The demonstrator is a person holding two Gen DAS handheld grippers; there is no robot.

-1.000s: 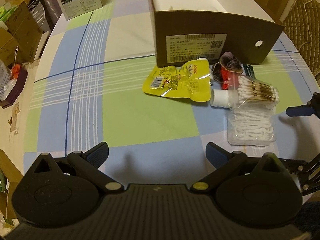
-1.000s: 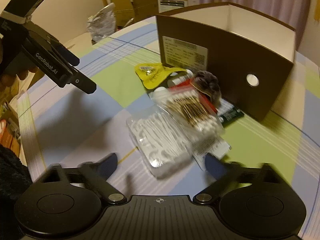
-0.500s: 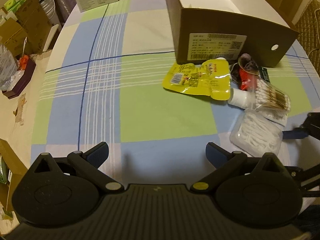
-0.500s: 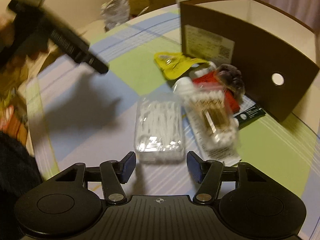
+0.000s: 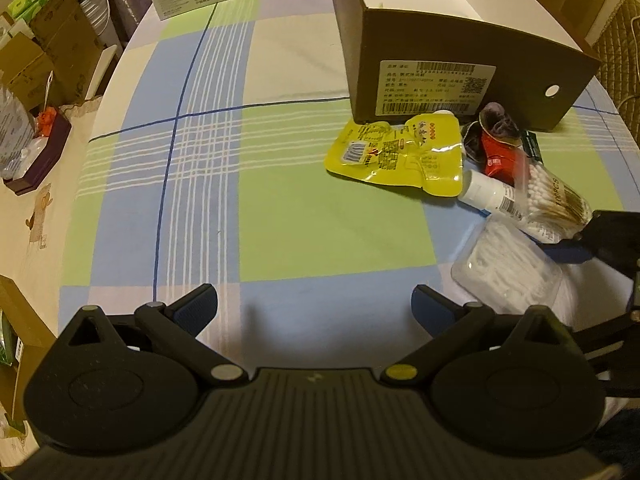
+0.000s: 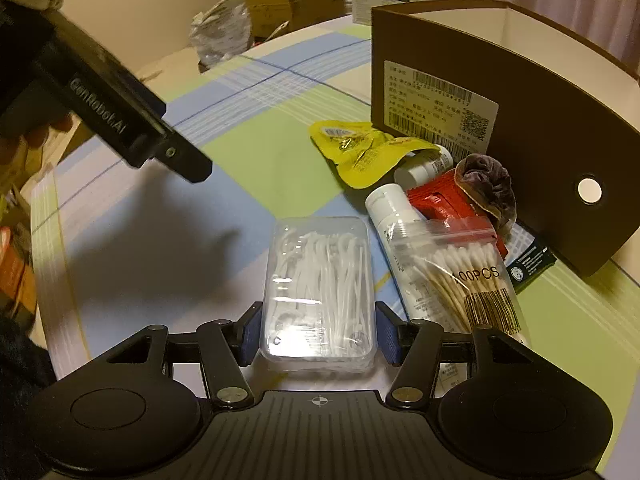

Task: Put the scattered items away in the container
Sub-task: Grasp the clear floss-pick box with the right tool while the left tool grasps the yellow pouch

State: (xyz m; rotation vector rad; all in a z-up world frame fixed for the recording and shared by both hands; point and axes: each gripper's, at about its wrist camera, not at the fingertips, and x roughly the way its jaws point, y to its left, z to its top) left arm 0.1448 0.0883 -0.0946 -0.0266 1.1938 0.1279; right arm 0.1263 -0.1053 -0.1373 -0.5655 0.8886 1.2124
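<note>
Since the earlier frames the right gripper [image 6: 319, 334] has advanced over the clear floss-pick case [image 6: 319, 292] and narrowed its jaws from a wide spread to the case's width; the left gripper [image 5: 314, 308] has kept its place. The right jaws are closing, with the near end of the case between them; the blue pads [image 6: 251, 336] stand at the case's two long sides, and contact cannot be confirmed. The case lies flat on the checked tablecloth [image 6: 256, 160]. Just right of it lies a zip bag of cotton swabs [image 6: 460, 272], resting on a white tube [image 6: 390, 220]. Beyond these, in a heap against the box [image 6: 520, 120], lie a red packet [image 6: 444, 204], a dark scrunchie [image 6: 486, 184], a small white bottle [image 6: 424, 168] and a yellow pouch [image 6: 360, 152]. A dark green card [image 6: 530, 264] lies partly under the heap, beside the box's near corner. The box is a brown open-topped carton with a white label and a round hole in its end wall; what can be seen of its interior shows no items. The left gripper is wide open above bare cloth, with nothing between its fingers, well apart from the heap; in the right wrist view it appears at upper left, held by a hand [image 6: 28, 136].
</note>
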